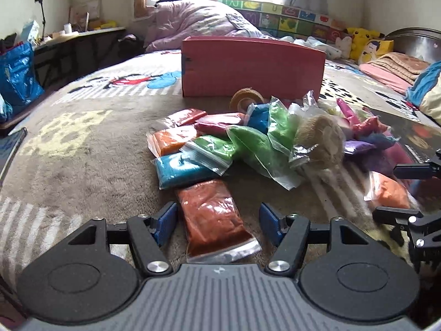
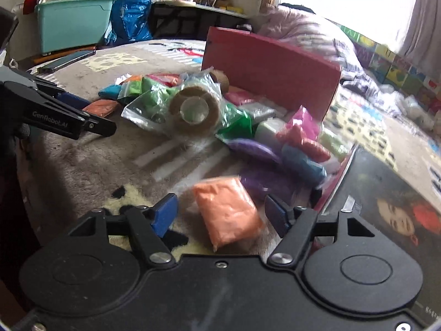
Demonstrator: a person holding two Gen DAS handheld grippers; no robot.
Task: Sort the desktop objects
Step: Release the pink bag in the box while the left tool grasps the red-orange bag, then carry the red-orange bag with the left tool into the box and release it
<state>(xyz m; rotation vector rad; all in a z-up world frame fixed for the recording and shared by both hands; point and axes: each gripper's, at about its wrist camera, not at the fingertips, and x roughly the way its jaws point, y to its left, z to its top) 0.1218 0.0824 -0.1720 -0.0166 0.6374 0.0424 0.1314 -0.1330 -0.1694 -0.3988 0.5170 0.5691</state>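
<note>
Now your right gripper (image 2: 217, 215) gapes around a loose orange clay bag (image 2: 230, 211); left gripper (image 1: 217, 222) gapes over a rust-red bag (image 1: 215, 218); the pink cardboard box (image 1: 250, 67), upper centre, hides its contents

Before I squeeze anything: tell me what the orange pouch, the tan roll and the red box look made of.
Orange pouch: clear glossy plastic bag with a soft matte filling, possibly clay; it bulges and glints.
Tan roll: fuzzy woven fabric, maybe bandage wrap, around a clear core; edges look fibrous.
Red box: probably matte cardboard; flat, dull, thin-edged walls.
</note>
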